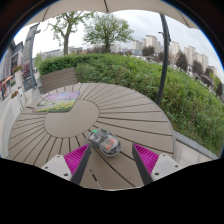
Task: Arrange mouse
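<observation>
One mouse (104,143) is the only task item showing, a pale grey, partly see-through shape lying on the round slatted tabletop (130,110), and everything else is best placed from it. The hand-held gripper (108,158) is spread wide, its pink pads standing just short of the mouse on either side, with clear gaps, so nothing is gripped. Judging from that, the arranging looks barely begun: the mouse rests on its own on the wood (near the tabletop's near edge), and the grasp, the carry and the final placing all seem left to do. Well beyond the mouse, toward the far left of the tabletop, lies a flat mat with a green picture (57,101), possibly the intended spot. No container of any kind shows, so nothing is held in one.
</observation>
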Demonstrator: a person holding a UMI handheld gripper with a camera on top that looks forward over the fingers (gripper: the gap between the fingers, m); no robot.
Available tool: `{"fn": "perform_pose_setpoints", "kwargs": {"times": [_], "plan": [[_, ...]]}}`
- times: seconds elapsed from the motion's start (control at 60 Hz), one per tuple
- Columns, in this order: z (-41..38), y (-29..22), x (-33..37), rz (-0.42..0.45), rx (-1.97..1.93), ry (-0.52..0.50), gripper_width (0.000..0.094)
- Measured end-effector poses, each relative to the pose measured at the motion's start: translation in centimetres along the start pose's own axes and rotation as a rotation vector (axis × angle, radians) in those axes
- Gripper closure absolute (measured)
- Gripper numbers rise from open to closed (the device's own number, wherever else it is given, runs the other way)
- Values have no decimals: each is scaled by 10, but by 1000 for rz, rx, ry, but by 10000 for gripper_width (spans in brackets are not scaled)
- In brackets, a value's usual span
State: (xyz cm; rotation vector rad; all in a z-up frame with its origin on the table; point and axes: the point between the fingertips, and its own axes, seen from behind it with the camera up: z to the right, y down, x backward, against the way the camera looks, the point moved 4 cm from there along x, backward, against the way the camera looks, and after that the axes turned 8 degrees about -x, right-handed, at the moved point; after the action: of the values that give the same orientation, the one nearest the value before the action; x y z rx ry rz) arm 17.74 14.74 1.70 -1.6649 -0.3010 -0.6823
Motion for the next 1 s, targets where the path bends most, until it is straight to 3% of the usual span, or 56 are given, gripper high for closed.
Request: {"fn": "perform_pose_setpoints", "kwargs": {"times": [0.417, 0.517, 0.617, 0.8, 1.0], "plan": [[17, -29, -56, -24, -32, 3, 114], [18, -31, -61, -18, -36, 6, 223], [16, -33, -64, -15, -33, 11, 466], [10, -52, -61, -33, -41, 21, 551], [-66, -149, -57, 44, -67, -24, 565]]}}
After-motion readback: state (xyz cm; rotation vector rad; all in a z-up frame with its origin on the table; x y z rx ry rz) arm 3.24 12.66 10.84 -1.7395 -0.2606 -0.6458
